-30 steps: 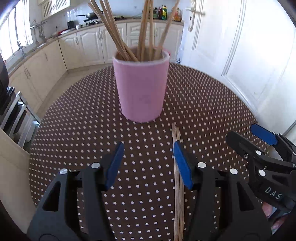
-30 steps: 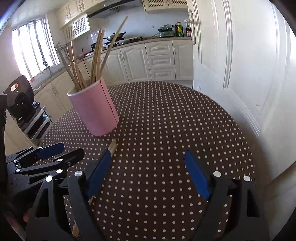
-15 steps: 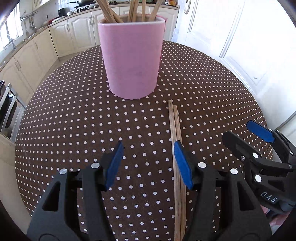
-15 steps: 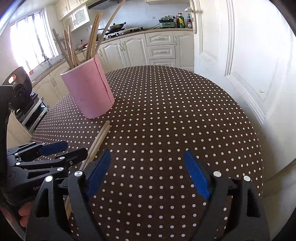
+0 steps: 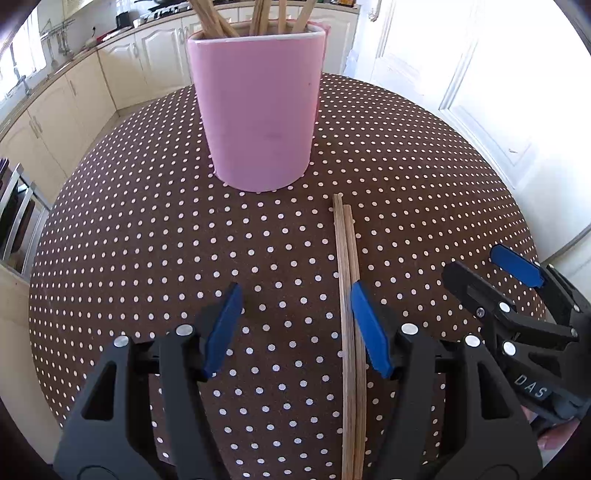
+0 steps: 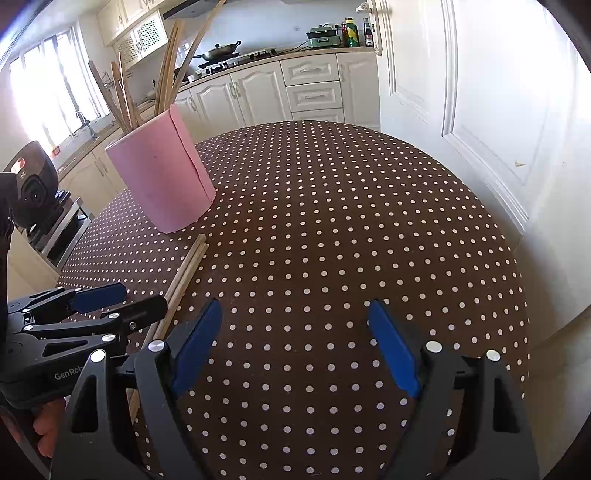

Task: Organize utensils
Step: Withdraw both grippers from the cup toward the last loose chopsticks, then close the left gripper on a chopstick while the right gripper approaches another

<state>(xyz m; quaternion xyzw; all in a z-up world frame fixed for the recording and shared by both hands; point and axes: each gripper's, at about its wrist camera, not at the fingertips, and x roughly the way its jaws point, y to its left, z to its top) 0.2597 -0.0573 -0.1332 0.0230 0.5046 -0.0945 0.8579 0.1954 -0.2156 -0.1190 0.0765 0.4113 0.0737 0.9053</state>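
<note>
A pink holder (image 5: 258, 122) (image 6: 162, 184) stands on the dotted brown table (image 5: 147, 240), with several wooden chopsticks (image 5: 258, 18) upright in it. Two more chopsticks (image 5: 345, 251) (image 6: 188, 266) lie side by side on the cloth, running from the holder's base toward me. My left gripper (image 5: 295, 325) (image 6: 138, 300) hovers over them, its jaws opening; the pair runs just inside its right pad and no pad presses on it. My right gripper (image 6: 295, 339) (image 5: 476, 262) hangs open to the right with only cloth between its fingers.
The round table's edge drops off close behind and right of the holder. White doors (image 6: 480, 110) stand to the right and kitchen cabinets (image 6: 314, 88) at the back. A dark appliance (image 6: 33, 184) sits beyond the table's left edge.
The left gripper has sunk and tipped toward the table, bringing the holder and loose chopsticks closer, and its jaws have spread a little. The right gripper has hardly moved.
</note>
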